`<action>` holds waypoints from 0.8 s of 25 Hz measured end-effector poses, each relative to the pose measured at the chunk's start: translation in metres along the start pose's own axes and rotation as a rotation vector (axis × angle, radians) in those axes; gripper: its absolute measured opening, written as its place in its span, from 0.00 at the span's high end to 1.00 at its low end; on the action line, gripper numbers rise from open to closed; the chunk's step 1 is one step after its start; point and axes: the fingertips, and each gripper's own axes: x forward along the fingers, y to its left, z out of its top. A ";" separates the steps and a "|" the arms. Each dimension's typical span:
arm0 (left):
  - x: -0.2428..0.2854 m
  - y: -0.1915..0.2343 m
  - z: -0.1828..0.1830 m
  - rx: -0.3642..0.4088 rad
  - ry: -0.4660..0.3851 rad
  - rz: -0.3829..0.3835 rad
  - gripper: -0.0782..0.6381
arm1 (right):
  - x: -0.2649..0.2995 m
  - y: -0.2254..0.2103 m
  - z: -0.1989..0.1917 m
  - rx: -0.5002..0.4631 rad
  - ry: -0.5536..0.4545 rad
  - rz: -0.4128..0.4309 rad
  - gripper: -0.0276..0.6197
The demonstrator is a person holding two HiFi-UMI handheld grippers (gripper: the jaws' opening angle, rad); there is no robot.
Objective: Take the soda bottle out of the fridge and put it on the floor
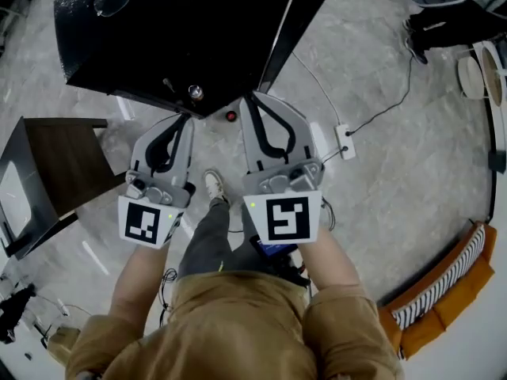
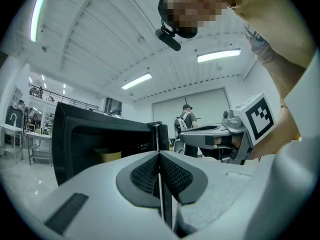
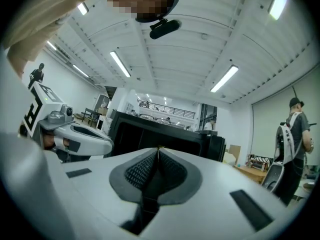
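Observation:
A small black fridge (image 1: 190, 30) stands on the floor ahead of me, its door (image 1: 283, 30) swung open edge-on. Its dark inside (image 2: 100, 144) holds a yellowish thing (image 2: 107, 155); no soda bottle is clearly recognisable. A small silvery round cap (image 1: 195, 93) and a red dot (image 1: 230, 116) sit at the fridge's front edge; what they belong to is unclear. My left gripper (image 1: 188, 117) and right gripper (image 1: 252, 97) are held side by side, pointing at the fridge. Both are shut and empty, with the pads (image 2: 170, 171) of the left and the pads (image 3: 142, 171) of the right pressed together.
A dark brown side table (image 1: 55, 157) stands to the left. A white power strip (image 1: 345, 142) with its cable lies on the grey floor at the right. An orange striped cushion (image 1: 444, 291) is at the lower right. A person (image 3: 292, 134) stands far off.

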 end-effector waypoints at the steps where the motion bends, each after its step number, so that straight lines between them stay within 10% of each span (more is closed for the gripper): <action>1: -0.001 0.002 0.008 0.002 -0.002 0.006 0.89 | -0.001 -0.002 0.009 -0.006 -0.011 -0.001 0.95; 20: -0.058 0.024 0.132 0.035 -0.109 0.101 0.89 | -0.068 -0.063 0.109 0.023 -0.089 -0.148 0.95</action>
